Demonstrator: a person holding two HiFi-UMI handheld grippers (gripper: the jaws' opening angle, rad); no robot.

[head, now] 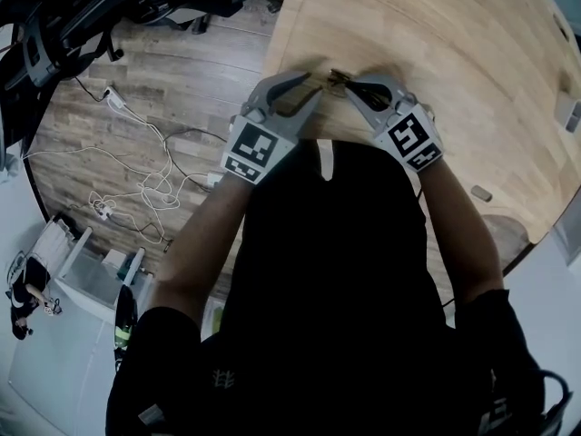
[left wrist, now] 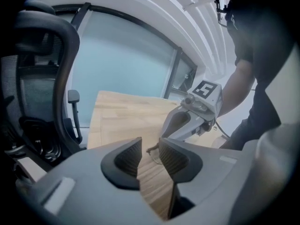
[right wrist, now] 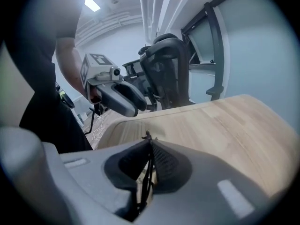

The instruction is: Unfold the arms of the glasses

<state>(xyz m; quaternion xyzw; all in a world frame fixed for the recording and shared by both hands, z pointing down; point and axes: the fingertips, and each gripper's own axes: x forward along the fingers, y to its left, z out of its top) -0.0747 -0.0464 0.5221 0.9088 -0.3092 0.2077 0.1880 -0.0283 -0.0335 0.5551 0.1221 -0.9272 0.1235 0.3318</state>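
The right gripper point(right wrist: 150, 143) is closed on the glasses point(head: 339, 81), just above the table point(head: 436, 53) at the upper middle of the head view. The left gripper point(left wrist: 149, 148) is half open and holds nothing; a thin end of the glasses shows in its gap. It seems ready to catch one arm. Next it should close on that arm and swing it gently outward.

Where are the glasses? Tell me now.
In the head view the glasses are at the near edge of the wooden table, clamped in the right hand-held gripper, with the open left hand-held gripper just to their left.
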